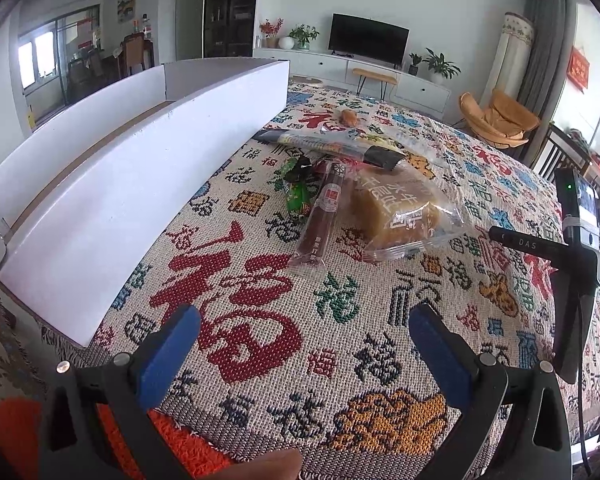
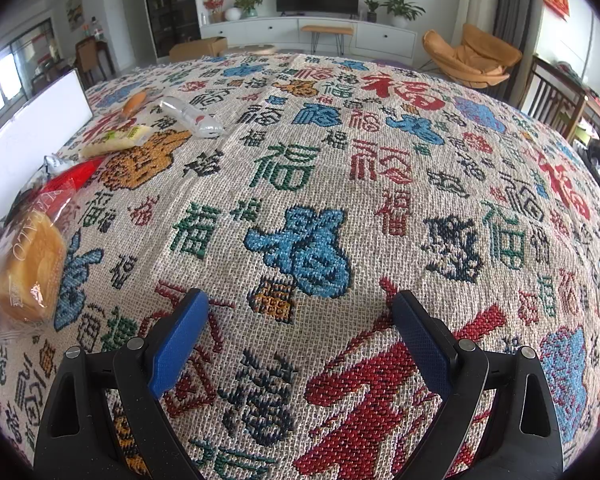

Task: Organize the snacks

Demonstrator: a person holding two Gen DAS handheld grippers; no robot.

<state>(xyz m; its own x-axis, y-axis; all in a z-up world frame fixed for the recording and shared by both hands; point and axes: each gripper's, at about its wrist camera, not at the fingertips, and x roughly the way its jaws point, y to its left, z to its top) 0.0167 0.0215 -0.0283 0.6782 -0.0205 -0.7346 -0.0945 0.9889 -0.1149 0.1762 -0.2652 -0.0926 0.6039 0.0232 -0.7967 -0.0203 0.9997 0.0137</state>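
My left gripper [image 1: 304,344] and right gripper [image 2: 300,332] gape empty; the brown snack stick [image 1: 319,216] lies lengthwise away from me, its label too blurred to read

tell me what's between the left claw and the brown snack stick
Only bare patterned cloth, seen in the left wrist view; the open left claw sits short of the brown snack stick.

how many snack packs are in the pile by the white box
4 visible: the cake pack, brown bar beside it, green candy next to the white box, long dark pack behind. More may be hidden.
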